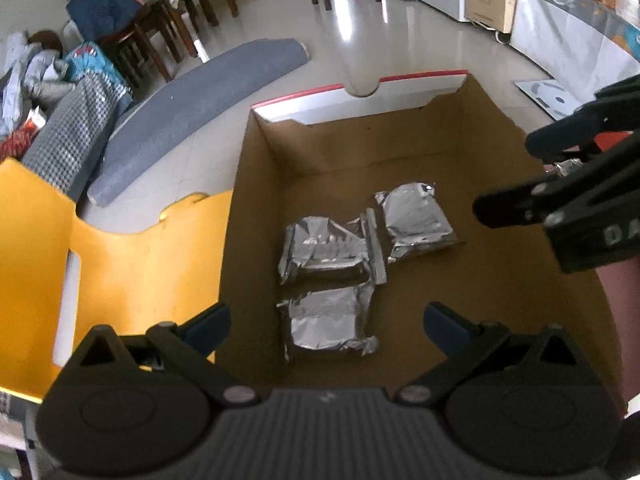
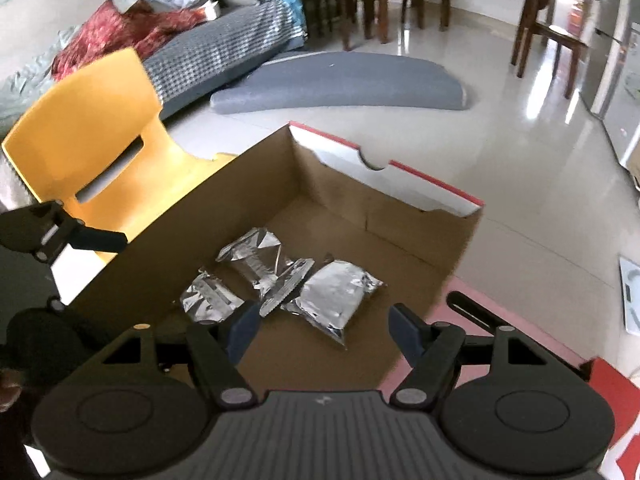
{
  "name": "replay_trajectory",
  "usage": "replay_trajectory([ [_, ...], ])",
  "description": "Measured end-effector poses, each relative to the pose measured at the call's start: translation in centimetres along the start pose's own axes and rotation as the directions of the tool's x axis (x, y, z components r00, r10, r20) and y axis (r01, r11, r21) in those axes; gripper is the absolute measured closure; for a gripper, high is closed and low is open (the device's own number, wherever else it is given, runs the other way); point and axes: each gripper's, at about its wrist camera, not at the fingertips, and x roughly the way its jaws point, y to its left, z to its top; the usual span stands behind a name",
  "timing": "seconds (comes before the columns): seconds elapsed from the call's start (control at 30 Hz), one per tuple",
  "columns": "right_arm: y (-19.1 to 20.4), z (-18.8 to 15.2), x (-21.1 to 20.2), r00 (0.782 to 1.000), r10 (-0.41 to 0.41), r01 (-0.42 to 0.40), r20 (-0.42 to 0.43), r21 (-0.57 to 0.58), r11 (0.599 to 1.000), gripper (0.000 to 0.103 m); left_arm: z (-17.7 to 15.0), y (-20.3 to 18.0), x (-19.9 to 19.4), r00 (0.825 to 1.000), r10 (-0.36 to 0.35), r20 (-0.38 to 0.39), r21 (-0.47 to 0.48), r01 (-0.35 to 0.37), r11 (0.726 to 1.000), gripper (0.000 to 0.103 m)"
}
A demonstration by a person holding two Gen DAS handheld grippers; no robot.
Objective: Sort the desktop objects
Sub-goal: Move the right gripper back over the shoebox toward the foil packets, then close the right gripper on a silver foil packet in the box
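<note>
Lying together on the floor of the open cardboard box [image 1: 460, 152] are three silver foil packets [image 1: 328, 248], bunched near the middle and touching one another, which looks like the place chosen for sorted items. Both tools hang over the box tilted downward. The left gripper [image 1: 326, 322] has its fingers spread apart with nothing between them, the nearest packet showing in the gap well below. The right gripper [image 2: 318, 326] likewise has its fingers released and empty above the packets; seen from the left camera it reaches in from the right edge over the box wall.

Judging by this, each hand has nothing to carry and would need to fetch another object. Around the box, a yellow plastic chair [image 2: 84, 132] presses close against one side wall, a grey mat [image 2: 340, 80] lies on the tiled floor beyond, and a pink and red surface [image 2: 520, 344] shows beside the near corner. The box walls are what a low hand could bump
</note>
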Motion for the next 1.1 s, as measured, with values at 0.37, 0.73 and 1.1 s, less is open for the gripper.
replay_trajectory([
  [0.37, 0.8, 1.5, 4.0, 0.998, 0.003, -0.006, -0.061, -0.046, 0.999, 0.032, 0.6, 1.3, 1.2, 1.000, -0.022, -0.008, 0.007, 0.023, 1.000, 0.000],
  [0.73, 0.3, 2.7, 7.5, 0.988, -0.038, 0.040, -0.147, 0.010, 0.999, 0.031, 1.9, 1.5, 2.5, 0.999, -0.026, -0.019, 0.068, 0.028, 0.997, 0.000],
  [1.1, 1.0, 3.2, 10.8, 0.970, -0.098, 0.102, -0.222, 0.003, 0.995, 0.030, 3.1, 2.8, 2.9, 0.999, 0.035, -0.009, 0.062, -0.034, 0.997, 0.000],
])
